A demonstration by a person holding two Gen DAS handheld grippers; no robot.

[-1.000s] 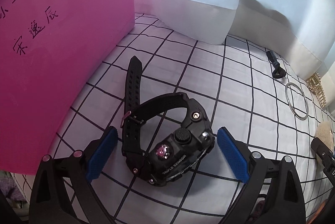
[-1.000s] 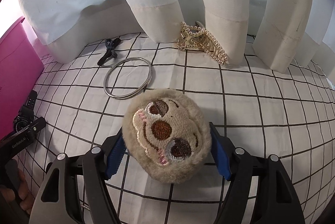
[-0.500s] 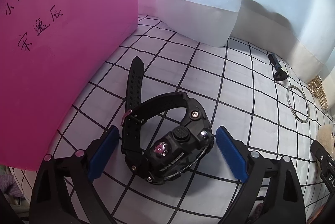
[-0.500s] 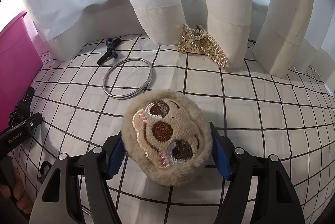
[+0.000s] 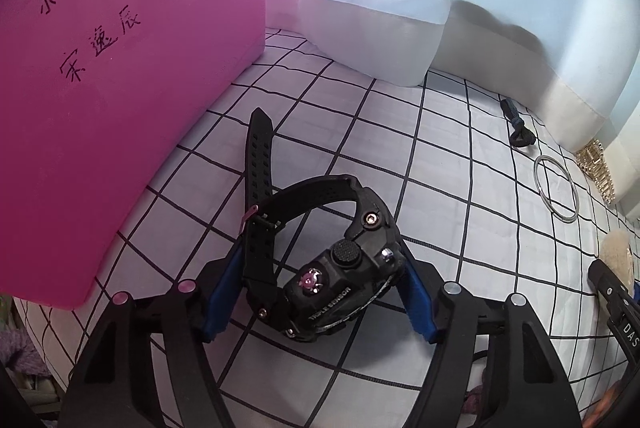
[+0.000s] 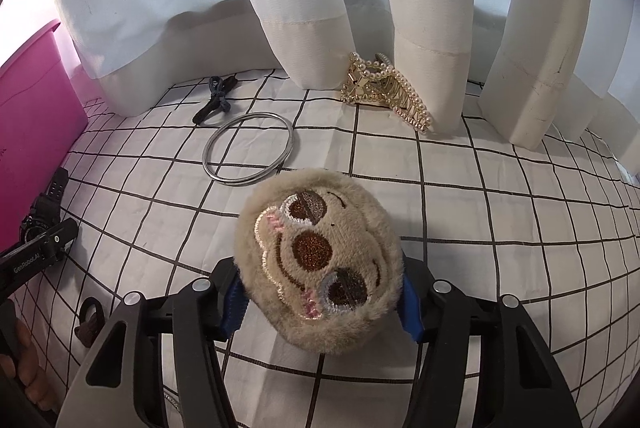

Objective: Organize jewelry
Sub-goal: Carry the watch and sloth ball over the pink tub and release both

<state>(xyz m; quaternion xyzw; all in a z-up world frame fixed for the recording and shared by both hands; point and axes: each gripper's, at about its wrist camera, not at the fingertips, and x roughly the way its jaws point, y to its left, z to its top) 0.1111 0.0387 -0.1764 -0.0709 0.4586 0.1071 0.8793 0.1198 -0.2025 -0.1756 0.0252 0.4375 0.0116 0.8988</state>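
A black digital watch [image 5: 340,268] lies on the checked cloth [image 5: 440,156] beside a pink box [image 5: 120,88]. My left gripper [image 5: 320,268] straddles it with jaws closing; one blue pad [image 5: 224,288] meets the strap and the other meets the case. A beige plush face [image 6: 320,256] with embroidered eyes sits between the pads of my right gripper [image 6: 320,292]. Those jaws are closing too, and both pads sink into the fur. In the right wrist view the watch [image 6: 42,208] shows at the far left.
A silver bangle [image 6: 248,148], a dark hair tie [image 6: 214,100] and a gold pearl hair claw [image 6: 384,92] lie near the white curtains [image 6: 304,8] at the back. A small brown item [image 6: 90,320] rests low on the left. A person's fingers [image 6: 24,368] show at the lower left.
The left jaws have narrowed from wide apart until the pads reach the watch. The right pads have pressed further into the plush. Neither hand has shifted much.
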